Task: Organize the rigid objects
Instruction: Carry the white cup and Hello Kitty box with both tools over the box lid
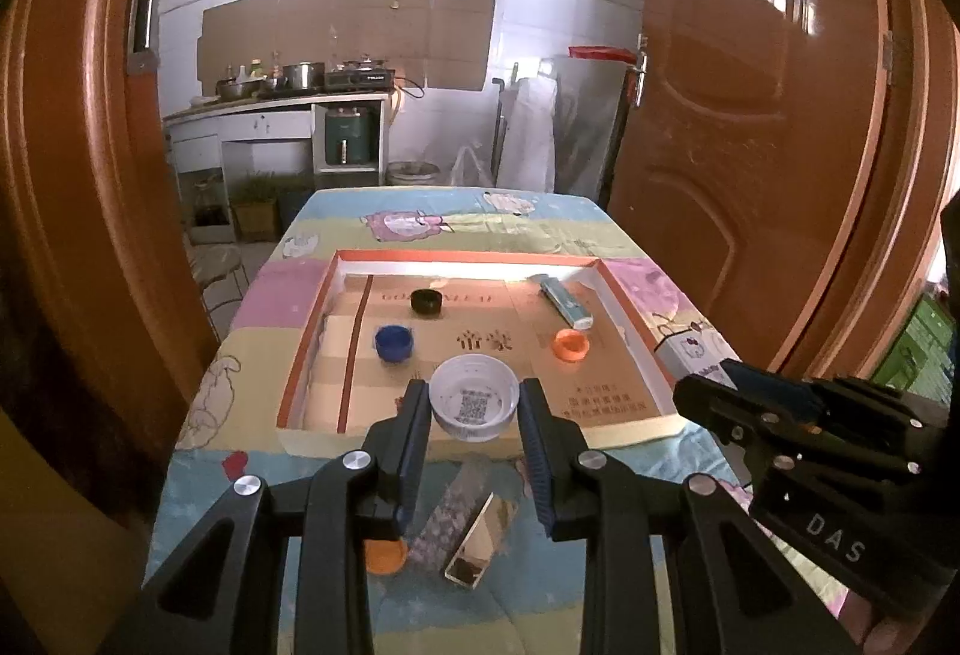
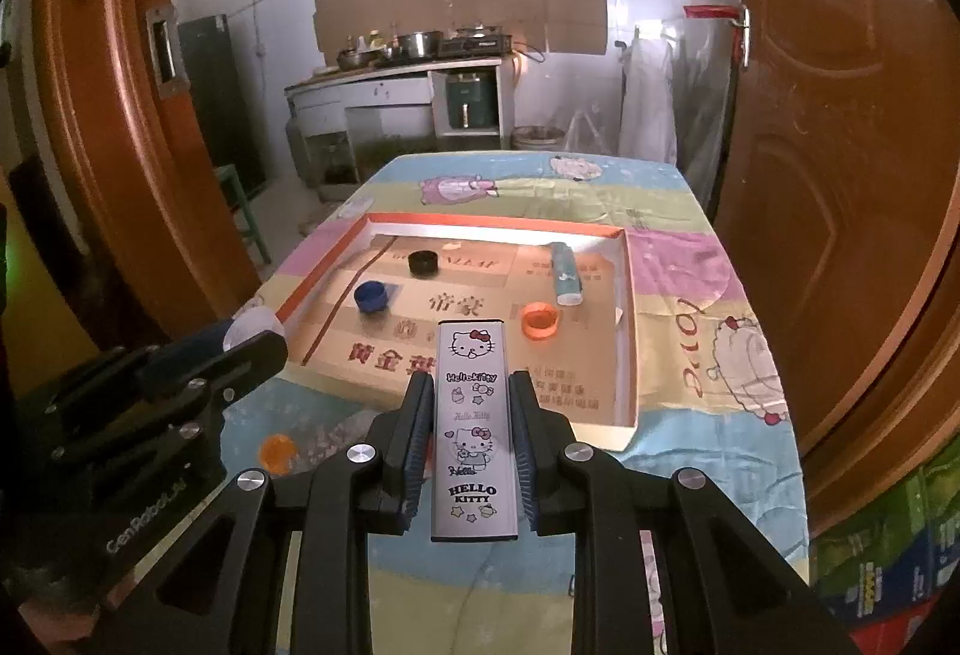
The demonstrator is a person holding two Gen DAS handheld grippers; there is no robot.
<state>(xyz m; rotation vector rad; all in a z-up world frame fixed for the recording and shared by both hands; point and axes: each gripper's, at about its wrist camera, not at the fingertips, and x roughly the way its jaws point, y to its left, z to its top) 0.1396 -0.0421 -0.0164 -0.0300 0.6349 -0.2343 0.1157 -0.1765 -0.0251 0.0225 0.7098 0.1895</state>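
Note:
My left gripper (image 1: 474, 400) is shut on a white bottle cap (image 1: 474, 398), held over the near edge of the shallow cardboard box lid (image 1: 630, 295). Between the pads of my right gripper (image 2: 471, 388), which is shut, sits a long white Hello Kitty box (image 2: 473, 427), above the lid's near rim (image 2: 624, 433). Inside the lid lie a black cap (image 1: 426, 302), a blue cap (image 1: 393, 343), an orange cap (image 1: 570, 345) and a small blue-white tube (image 1: 564, 301). On the cloth below rest another orange cap (image 1: 384, 558) and a clear rectangular box (image 1: 474, 547).
The table wears a cartoon-print cloth (image 1: 420, 223) and stands in a doorway between two brown doors (image 1: 750, 115). A kitchen counter with pots (image 1: 282, 85) runs along the far wall. Green crates (image 2: 888, 547) sit at the right.

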